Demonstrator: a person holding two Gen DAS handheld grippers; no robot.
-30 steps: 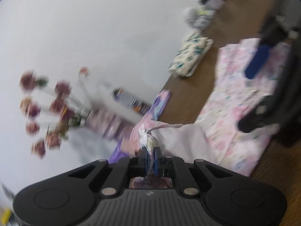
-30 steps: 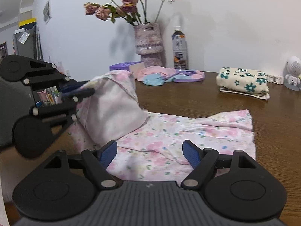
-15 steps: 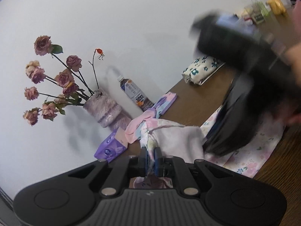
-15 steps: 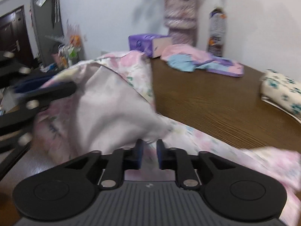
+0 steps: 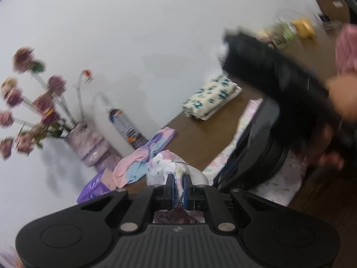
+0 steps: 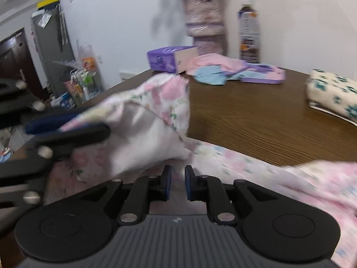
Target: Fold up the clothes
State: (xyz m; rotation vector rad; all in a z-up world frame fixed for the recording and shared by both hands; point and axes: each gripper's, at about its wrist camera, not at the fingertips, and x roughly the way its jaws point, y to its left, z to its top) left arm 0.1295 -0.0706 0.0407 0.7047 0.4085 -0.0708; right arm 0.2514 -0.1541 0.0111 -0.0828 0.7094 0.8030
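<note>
On my counter (image 6: 256, 120), the vase (image 6: 202, 20) stands at the back by the wall, bottle (image 6: 248, 33) to its right, tissue box (image 6: 169, 58) in front, folded cloth (image 6: 332, 93) far right.

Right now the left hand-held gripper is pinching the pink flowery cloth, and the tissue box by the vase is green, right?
Almost. The tissue box beside the vase is purple, not green; the right wrist view shows it clearly. The left hand-held gripper is indeed pinching the pink flowery cloth.

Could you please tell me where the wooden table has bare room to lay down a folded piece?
Bare wood lies between the pink floral garment, the pastel crumpled clothes and the folded cream teal-flowered cloth. The back edge, by the purple tissue box, is crowded.
</note>
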